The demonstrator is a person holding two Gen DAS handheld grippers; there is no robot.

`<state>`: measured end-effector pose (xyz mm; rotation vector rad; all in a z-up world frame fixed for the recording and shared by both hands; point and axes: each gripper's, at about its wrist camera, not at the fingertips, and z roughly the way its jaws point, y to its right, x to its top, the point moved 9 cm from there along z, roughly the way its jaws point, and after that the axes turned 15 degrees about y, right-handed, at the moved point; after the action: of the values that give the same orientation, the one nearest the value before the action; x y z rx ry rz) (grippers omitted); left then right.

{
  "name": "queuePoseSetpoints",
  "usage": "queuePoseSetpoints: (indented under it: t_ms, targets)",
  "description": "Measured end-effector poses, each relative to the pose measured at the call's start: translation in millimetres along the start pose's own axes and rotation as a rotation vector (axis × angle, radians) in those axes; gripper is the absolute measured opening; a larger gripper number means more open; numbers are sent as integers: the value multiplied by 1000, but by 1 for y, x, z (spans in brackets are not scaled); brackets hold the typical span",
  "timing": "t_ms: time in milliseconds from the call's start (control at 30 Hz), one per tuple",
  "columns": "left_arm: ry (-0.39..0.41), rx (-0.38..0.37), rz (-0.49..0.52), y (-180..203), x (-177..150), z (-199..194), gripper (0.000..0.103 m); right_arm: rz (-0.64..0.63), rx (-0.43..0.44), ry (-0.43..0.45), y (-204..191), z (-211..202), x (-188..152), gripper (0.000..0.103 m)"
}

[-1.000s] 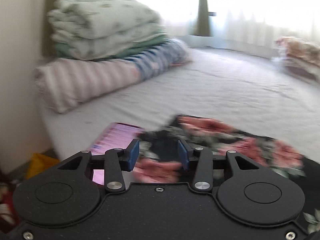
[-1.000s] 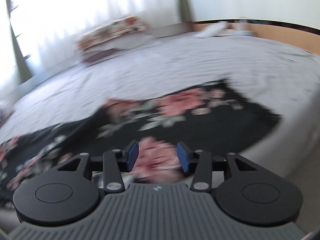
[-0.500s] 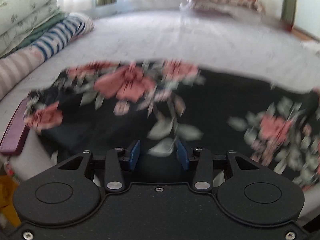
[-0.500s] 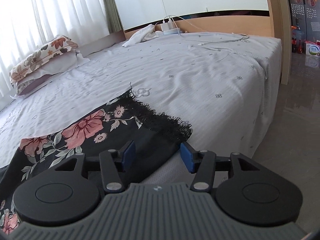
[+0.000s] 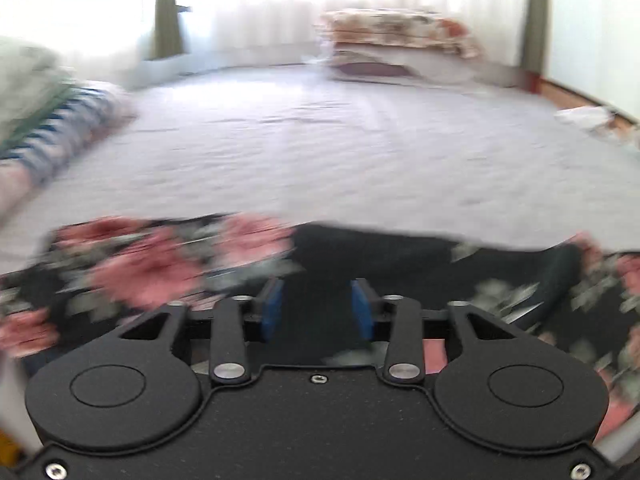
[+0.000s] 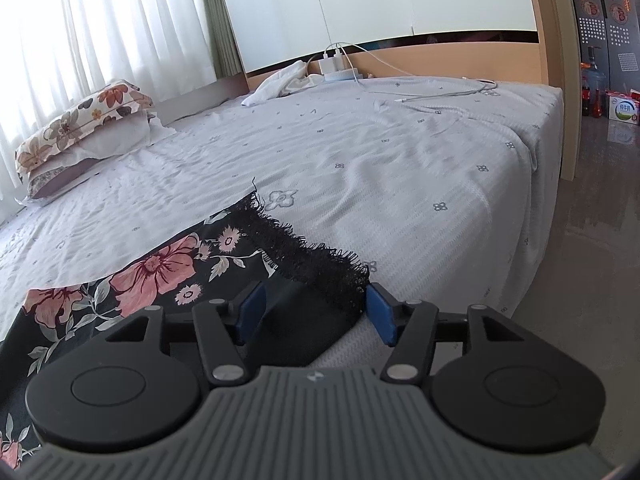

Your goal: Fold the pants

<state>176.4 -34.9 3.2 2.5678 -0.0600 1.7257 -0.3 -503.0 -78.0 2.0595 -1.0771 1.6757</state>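
Black pants with pink flowers [image 5: 168,268] lie spread along the near edge of the bed. My left gripper [image 5: 317,308] is open and hovers over the middle of the pants; this view is blurred. In the right wrist view the pants [image 6: 160,268] end in a black lace hem [image 6: 304,256] at the bed's edge. My right gripper [image 6: 312,312] is open, with the hem's near corner between its blue fingers [image 6: 380,316].
The bed [image 6: 400,152] has a pale sheet. Floral pillows [image 6: 80,120] lie by the curtains. Folded quilts [image 5: 36,112] are stacked at the left. A charger and cables [image 6: 360,72] lie near the headboard. Floor [image 6: 600,220] lies to the right.
The left gripper's view has swung up and away over the pants, still blurred. The right gripper has opened a little wider and edged closer to the lace hem.
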Motion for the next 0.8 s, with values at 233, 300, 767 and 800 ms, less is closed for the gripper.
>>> queuePoseSetpoints:
  t_ms: [233, 300, 767, 800]
  targets:
    - [-108, -217, 77, 97, -12, 76, 12, 2, 1, 29, 4, -1, 0, 71]
    - [-151, -195, 115, 108, -25, 97, 10, 17, 2, 42, 5, 0, 2, 71]
    - [-145, 122, 114, 56, -14, 164, 8, -1, -10, 73, 21, 0, 2, 71]
    - [-139, 104, 93, 56, -12, 160, 10, 1, -7, 71, 21, 0, 2, 71]
